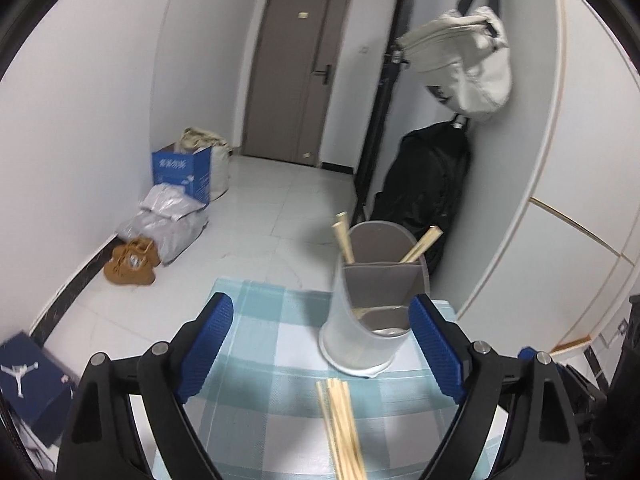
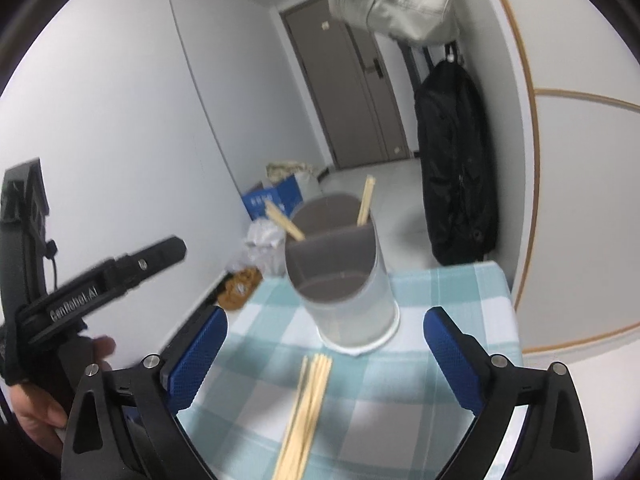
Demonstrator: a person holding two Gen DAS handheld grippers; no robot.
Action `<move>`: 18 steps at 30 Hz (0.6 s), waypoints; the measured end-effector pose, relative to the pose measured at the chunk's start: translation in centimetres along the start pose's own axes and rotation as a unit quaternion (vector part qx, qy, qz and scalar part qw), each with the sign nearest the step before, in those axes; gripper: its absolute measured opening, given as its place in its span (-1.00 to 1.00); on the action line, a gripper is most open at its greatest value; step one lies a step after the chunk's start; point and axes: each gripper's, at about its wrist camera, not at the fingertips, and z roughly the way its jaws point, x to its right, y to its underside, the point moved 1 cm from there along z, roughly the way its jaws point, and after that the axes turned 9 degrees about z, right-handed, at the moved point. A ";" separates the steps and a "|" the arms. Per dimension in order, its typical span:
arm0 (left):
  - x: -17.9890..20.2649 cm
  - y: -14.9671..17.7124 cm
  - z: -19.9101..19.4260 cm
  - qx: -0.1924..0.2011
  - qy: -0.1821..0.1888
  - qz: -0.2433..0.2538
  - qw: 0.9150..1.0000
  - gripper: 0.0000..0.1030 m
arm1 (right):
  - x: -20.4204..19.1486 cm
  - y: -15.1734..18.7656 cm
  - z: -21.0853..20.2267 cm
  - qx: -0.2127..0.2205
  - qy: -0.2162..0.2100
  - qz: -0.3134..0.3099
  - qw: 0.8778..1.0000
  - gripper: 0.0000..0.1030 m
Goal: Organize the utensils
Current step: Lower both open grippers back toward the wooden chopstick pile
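Note:
A translucent utensil holder with grey dividers stands on the checked tablecloth and has two pairs of wooden chopsticks sticking out of its back compartment. A bundle of loose chopsticks lies on the cloth in front of it. My left gripper is open and empty above the cloth, the holder just inside its right finger. In the right wrist view the holder and loose chopsticks lie ahead of my open, empty right gripper. The left gripper's body shows at the left.
The small table ends just past the holder; beyond is tiled floor. A blue box, bags and brown shoes sit by the left wall. A black bag and white bag hang on the right wall near a door.

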 end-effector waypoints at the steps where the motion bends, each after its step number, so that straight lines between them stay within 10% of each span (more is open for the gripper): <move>1: -0.3 0.3 0.2 -0.004 -0.005 -0.004 1.000 0.69 | 0.0 0.2 0.3 -0.007 0.001 -0.002 1.000 0.93; 10: -4.2 2.0 2.9 -0.063 -0.042 -0.039 0.996 0.69 | 0.7 2.4 5.1 -0.111 0.025 0.003 0.994 0.88; 18: -7.9 2.3 4.3 -0.101 -0.056 -0.091 0.989 0.69 | -0.6 4.3 12.0 -0.241 0.031 -0.033 0.970 -0.10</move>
